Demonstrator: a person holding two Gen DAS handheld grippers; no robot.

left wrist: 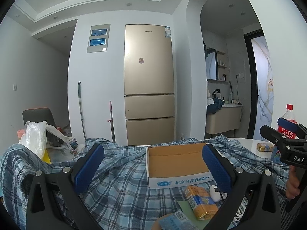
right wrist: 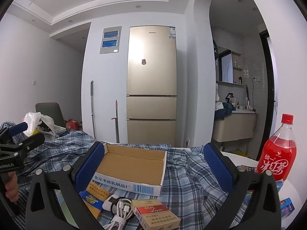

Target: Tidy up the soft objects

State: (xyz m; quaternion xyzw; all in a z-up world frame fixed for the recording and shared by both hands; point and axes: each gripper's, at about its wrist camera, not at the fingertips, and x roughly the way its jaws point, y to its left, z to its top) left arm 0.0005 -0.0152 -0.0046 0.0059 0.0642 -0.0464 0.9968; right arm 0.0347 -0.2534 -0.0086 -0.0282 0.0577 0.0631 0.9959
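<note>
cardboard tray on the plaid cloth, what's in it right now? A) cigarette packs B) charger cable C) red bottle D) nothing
D: the cardboard tray shows only its bare brown floor in both wrist views; the cable and cigarette packs lie on the plaid cloth in front of it, and the red bottle stands off to the right.

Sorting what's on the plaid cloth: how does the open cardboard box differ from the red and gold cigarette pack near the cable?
The cardboard box is much the larger; the cigarette pack is small. The box is an open, empty tray with a brown inside and white printed sides, while the pack is closed, with a red and gold face. The box sits farther from the right gripper, the pack closer, beside the white cable. Both are rigid cartons resting on the plaid cloth.
</note>
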